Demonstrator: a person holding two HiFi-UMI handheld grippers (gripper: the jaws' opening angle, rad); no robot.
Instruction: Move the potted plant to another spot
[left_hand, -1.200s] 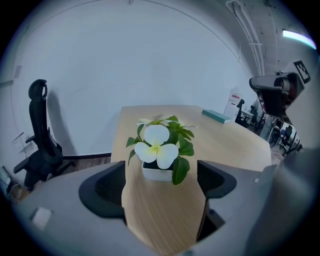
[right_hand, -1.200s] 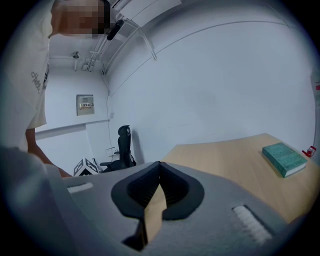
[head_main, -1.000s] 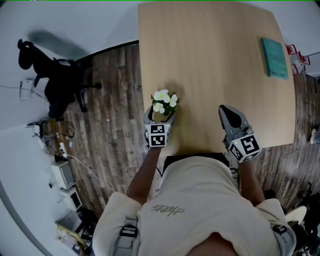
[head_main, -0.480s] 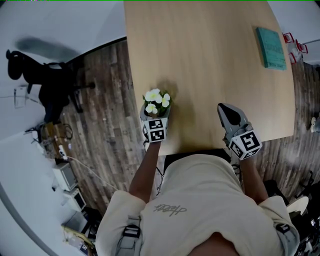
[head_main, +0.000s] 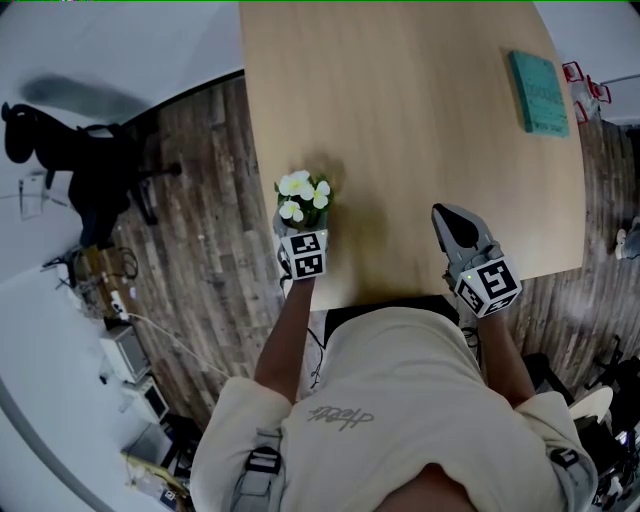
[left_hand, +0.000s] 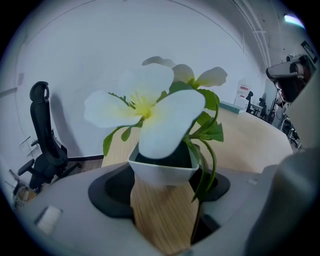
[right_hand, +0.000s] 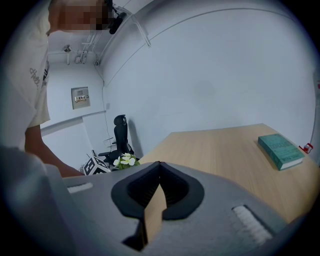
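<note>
so the left gripper (head_main: 303, 235) has just been closing its jaws round the potted plant (left_hand: 161, 167), which stands near the left front edge of the table (head_main: 420, 130); the pads look pressed to the white pot's sides, probably for a steady lift. the right gripper (right_hand: 159, 167) hovers well apart, jaws pressed together and empty, seemingly not needed

A light wooden table with rounded corners (head_main: 400, 130) is set on a dark wood-plank floor (head_main: 200, 230). Well left of the fingers (left_hand: 75, 215) of the left gripper (head_main: 303, 222), a black swivel office chair (head_main: 80, 165) is seen before a plain white wall (right_hand: 215, 75).
</note>
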